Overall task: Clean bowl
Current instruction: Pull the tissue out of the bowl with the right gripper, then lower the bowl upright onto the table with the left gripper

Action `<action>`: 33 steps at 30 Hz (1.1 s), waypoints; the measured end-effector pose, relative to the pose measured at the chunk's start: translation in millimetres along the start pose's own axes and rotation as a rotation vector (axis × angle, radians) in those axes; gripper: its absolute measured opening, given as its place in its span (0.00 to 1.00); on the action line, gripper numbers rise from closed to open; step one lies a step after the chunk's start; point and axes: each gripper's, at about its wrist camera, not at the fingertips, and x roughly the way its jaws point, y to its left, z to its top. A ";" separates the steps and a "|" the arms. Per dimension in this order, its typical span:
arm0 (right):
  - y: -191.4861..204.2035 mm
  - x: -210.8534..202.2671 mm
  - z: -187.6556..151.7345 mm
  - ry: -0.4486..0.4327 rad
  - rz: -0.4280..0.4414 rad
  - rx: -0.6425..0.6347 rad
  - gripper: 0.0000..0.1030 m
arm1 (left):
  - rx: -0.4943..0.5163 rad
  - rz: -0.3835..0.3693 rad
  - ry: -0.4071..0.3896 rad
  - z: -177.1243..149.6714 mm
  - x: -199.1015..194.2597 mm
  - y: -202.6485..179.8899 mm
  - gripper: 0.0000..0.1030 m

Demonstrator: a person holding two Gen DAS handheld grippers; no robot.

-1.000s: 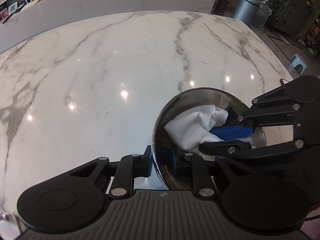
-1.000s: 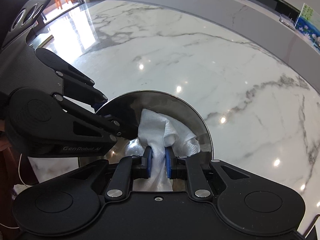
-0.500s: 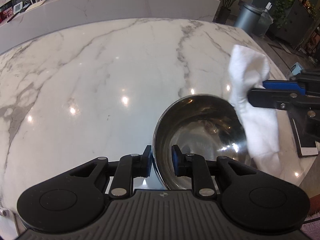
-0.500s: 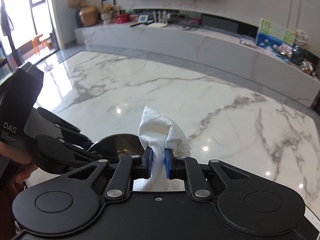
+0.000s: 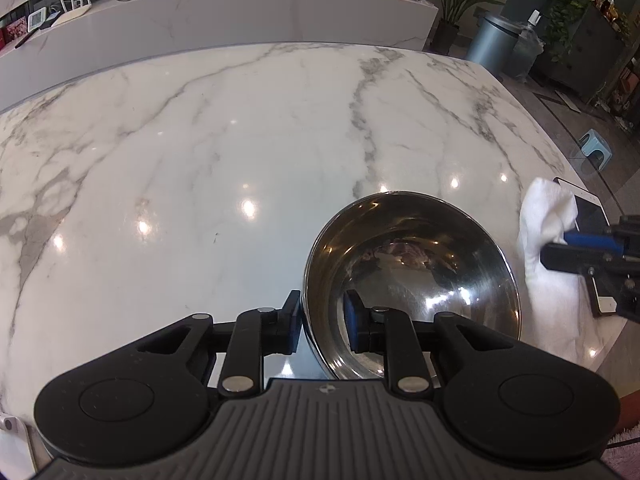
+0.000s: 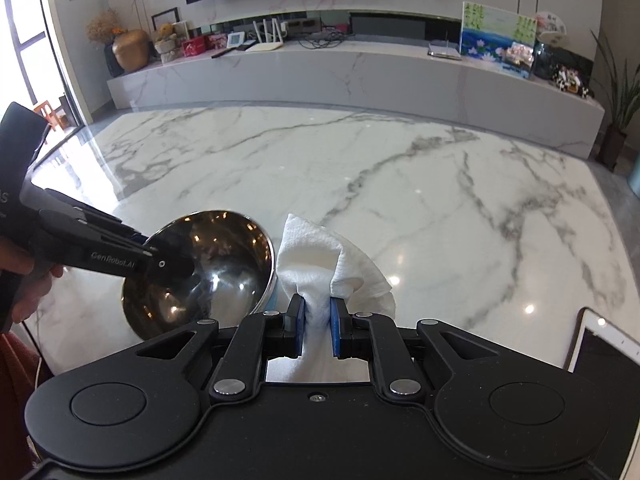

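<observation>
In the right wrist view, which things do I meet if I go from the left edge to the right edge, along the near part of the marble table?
Black left claw gripping the rim → shiny round steel bowl → crumpled white paper towel, pinched in the right claw → white-framed phone or tablet at the right edge.

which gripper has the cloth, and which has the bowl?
Right gripper pinches the white cloth. Left gripper clamps the steel bowl by its rim, one finger inside, one outside.
</observation>
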 end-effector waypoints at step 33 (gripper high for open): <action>7.4 27.6 -3.4 -0.011 0.008 0.072 0.11 | -0.124 0.073 -0.084 -17.9 -8.2 -0.8 0.46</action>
